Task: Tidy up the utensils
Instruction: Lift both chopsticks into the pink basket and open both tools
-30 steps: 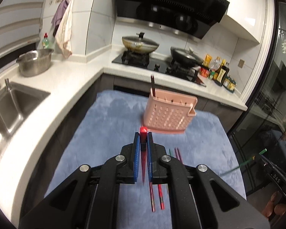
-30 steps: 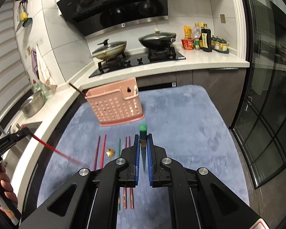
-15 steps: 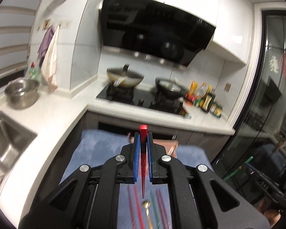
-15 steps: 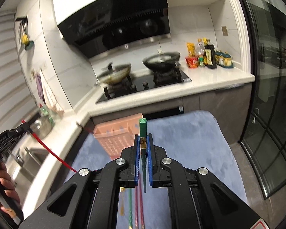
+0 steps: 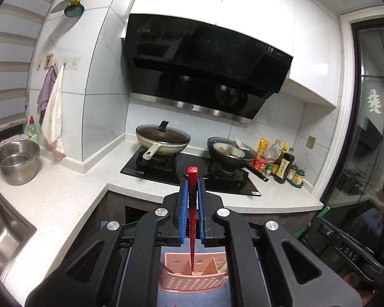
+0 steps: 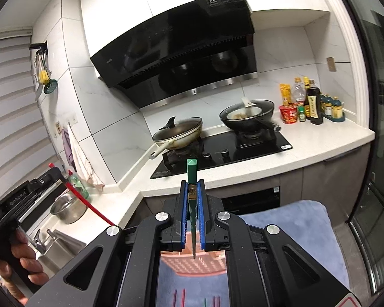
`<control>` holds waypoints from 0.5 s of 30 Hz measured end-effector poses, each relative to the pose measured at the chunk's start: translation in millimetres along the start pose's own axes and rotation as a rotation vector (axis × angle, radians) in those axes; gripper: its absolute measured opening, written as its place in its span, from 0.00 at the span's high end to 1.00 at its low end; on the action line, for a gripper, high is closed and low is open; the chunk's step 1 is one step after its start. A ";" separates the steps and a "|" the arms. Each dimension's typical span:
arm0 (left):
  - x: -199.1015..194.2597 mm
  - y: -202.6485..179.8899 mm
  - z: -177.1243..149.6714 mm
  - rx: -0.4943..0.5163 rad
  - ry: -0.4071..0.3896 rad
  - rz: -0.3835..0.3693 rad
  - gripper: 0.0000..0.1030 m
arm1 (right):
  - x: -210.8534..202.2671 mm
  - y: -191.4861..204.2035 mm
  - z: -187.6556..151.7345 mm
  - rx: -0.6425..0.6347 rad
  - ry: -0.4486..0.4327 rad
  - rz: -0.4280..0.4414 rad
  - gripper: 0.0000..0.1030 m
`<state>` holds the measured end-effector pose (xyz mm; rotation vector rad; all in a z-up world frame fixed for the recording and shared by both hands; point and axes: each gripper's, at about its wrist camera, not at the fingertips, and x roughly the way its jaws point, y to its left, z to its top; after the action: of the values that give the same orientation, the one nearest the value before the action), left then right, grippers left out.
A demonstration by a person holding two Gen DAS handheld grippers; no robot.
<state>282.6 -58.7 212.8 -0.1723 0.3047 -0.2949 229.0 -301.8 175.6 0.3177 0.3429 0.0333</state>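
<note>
The left gripper (image 5: 191,188) is clamped on a red square-section chopstick (image 5: 192,220), its blue-padded fingers (image 5: 183,204) pressing the stick from both sides. The blunt red end stands up just past the fingertips, and the tapered shaft runs down between the pads toward the camera. Its point hangs over the pink perforated plastic utensil basket (image 5: 192,278), above one of the basket's divided compartments; whether the tip touches the basket cannot be told.

The right gripper (image 6: 192,189) is closed the same way on a green square-section chopstick (image 6: 192,204) with a gold band, held between its blue pads (image 6: 183,209). The green end pokes out above the fingertips, and the thin point hangs below them, over the pink basket (image 6: 192,264) seen through the gap in the frame.

In the right wrist view, the basket sits on a blue-grey cloth mat (image 6: 294,235), and several red and green chopsticks (image 6: 183,297) lie flat on the mat nearer the camera. The left gripper (image 6: 54,171), held in a hand (image 6: 25,261), shows at the left edge with its red chopstick (image 6: 89,207) slanting down.
</note>
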 end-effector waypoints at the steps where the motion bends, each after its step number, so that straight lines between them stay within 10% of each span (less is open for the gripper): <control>1: 5.1 1.2 -2.3 0.001 0.007 0.005 0.93 | 7.6 1.0 0.2 -0.005 0.001 0.001 0.93; 15: 79.7 18.3 -56.5 -0.010 0.175 0.046 0.93 | 92.4 -12.5 -43.5 -0.020 0.154 -0.039 0.93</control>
<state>341.9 -73.1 134.3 -0.1499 0.4827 -0.2634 301.1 -292.8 102.8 0.2897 0.5015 0.0231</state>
